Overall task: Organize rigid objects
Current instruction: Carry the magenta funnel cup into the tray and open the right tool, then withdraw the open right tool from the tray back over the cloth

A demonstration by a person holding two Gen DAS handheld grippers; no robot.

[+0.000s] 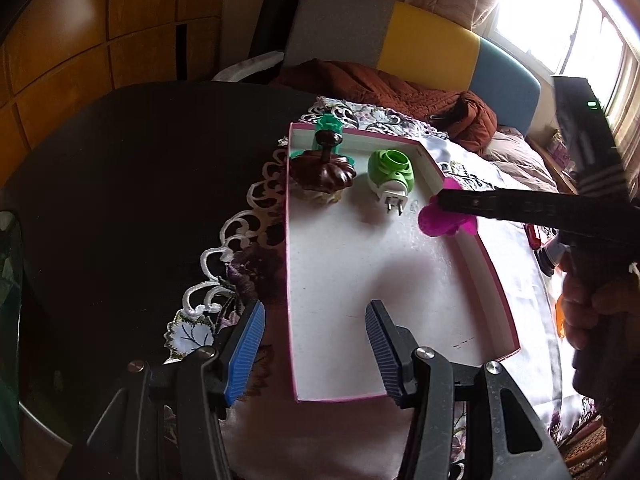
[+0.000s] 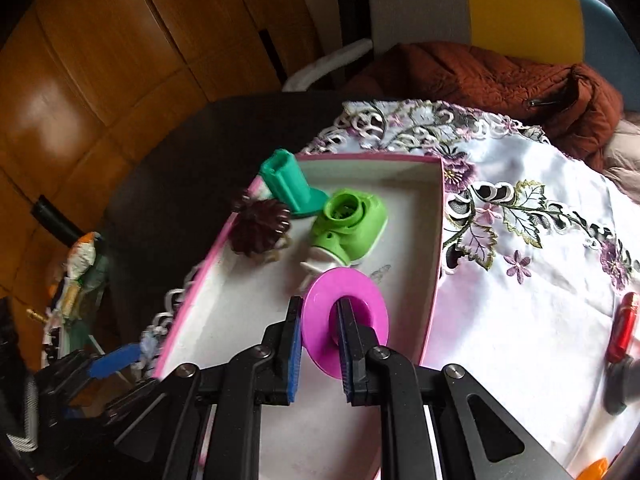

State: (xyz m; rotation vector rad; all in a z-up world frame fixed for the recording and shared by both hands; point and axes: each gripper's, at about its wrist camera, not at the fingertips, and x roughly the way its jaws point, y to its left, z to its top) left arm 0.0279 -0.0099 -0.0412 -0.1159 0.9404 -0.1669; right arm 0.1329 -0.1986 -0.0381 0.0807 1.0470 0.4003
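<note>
Currently mid-placement: right gripper (image 2: pixel 319 330) clamped tight on a pink flanged ring (image 2: pixel 344 320), one finger through its centre hole, the other on the outer rim, carried just over the right side of the pink-edged tray (image 1: pixel 496 280). Left gripper (image 1: pixel 316 344) hangs with jaws wide and nothing between them, straddling the tray's near left wall. Next move, my guess: lower the ring onto bare tray floor near the green plug-in unit (image 2: pixel 350 226), then release; needs clearance from its prongs. Further back in the tray sit a dark brown knobbed lid (image 1: pixel 322 174) and a teal holder (image 2: pixel 288 188), close together, possibly touching, hard to tell through blur. Red item (image 2: pixel 622 328) remains out on the embroidered cloth (image 2: pixel 520 280), likely next pickup.
</note>
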